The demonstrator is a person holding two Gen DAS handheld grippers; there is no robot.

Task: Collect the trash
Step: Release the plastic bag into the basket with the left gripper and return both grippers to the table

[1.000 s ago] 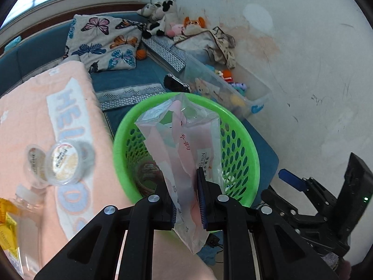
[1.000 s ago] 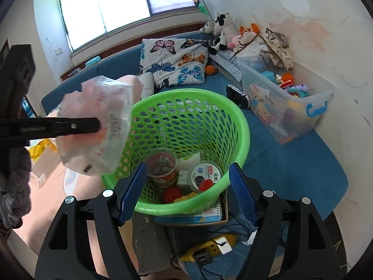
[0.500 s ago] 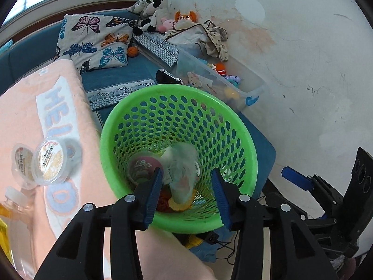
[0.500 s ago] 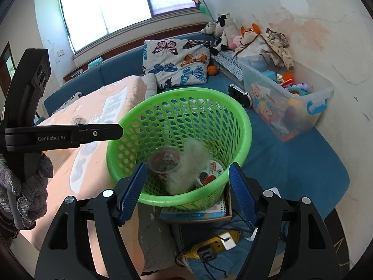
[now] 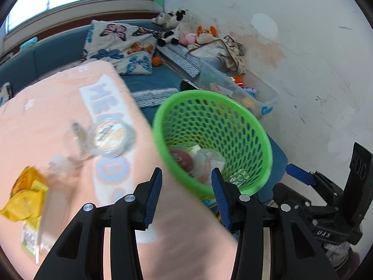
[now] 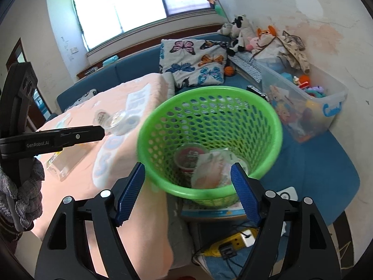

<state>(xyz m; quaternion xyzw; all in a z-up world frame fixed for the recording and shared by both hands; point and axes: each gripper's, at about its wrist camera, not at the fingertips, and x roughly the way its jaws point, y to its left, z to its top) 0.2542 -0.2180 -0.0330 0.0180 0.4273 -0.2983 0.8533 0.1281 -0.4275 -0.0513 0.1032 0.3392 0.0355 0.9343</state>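
Plastic bag (image 6: 209, 170) dropped into green basket (image 5: 235, 107), left tool (image 5: 186, 194) empty, right tool (image 6: 187, 193) opening, table items blurred

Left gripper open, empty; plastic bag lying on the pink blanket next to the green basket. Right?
One error: the plastic bag isn't on the pink blanket; it lies inside the green basket, beside a red-lidded cup, as the right wrist view shows. The rest holds: the left gripper is open and empty.

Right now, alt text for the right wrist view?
Open right gripper with opening, empty jaws faces a green basket holding a clear plastic bag and red-lidded cup; a peach blanket lies to its left.
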